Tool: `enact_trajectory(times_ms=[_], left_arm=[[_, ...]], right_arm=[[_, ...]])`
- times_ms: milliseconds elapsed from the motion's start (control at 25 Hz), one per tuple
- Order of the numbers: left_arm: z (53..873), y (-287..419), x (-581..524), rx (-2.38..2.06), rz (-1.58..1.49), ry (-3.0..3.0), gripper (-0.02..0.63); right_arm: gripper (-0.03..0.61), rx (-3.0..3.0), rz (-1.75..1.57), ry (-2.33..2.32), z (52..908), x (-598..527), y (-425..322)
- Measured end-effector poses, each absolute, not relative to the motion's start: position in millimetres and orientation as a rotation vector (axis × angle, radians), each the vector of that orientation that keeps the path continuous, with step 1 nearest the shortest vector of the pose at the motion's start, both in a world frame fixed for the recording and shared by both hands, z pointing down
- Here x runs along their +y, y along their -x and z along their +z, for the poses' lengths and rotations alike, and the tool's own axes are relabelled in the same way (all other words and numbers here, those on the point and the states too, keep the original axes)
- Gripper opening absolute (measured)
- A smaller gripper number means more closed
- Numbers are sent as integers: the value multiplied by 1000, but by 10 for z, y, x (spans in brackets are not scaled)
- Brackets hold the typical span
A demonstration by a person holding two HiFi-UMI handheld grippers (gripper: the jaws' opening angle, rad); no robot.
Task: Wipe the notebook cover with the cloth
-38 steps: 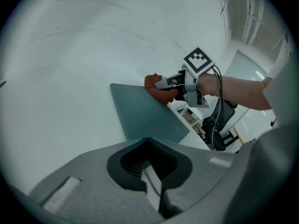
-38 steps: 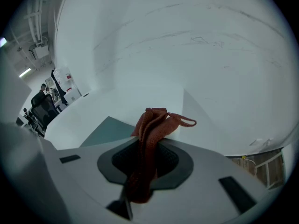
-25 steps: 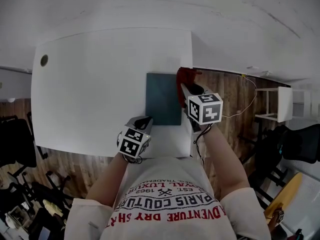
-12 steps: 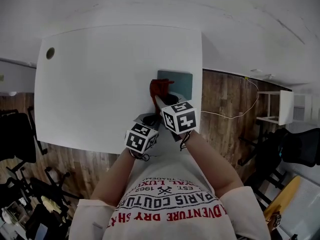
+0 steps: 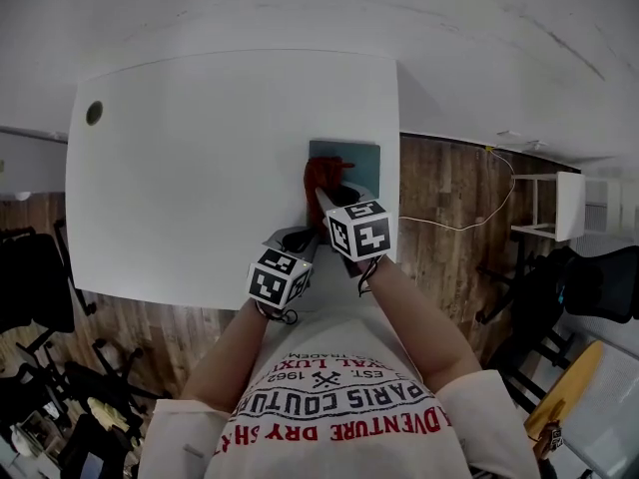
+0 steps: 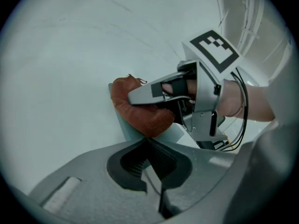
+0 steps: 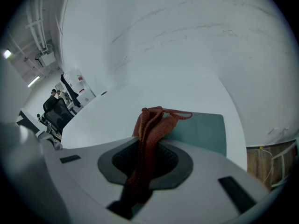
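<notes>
The right gripper (image 7: 148,146) is clamped on the red cloth (image 7: 152,120), which bunches just ahead of its jaws and lies on the teal notebook (image 7: 201,130). The notebook lies flat under and beyond that gripper, on the white table (image 5: 200,168). The left gripper (image 6: 148,141) sits just beside the right one, jaws drawn together, tips at the notebook's near edge

"PARIS", "EST. 1962" on the shirt (image 5: 339,407)
</notes>
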State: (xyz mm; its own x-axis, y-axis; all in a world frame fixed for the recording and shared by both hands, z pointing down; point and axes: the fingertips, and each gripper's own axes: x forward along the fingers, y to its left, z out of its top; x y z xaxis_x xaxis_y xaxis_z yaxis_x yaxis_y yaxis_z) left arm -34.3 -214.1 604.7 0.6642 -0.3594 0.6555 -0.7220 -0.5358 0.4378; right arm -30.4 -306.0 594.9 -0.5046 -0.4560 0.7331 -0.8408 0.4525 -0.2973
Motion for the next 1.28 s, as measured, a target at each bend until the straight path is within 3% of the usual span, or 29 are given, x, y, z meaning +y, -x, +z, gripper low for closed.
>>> enact_trajectory(times_ms=[1280], left_arm=[[6045, 315, -2127, -822, 653, -2166, 9]], right_arm=[[75, -1898, 979, -1436, 6005, -2910, -1319]])
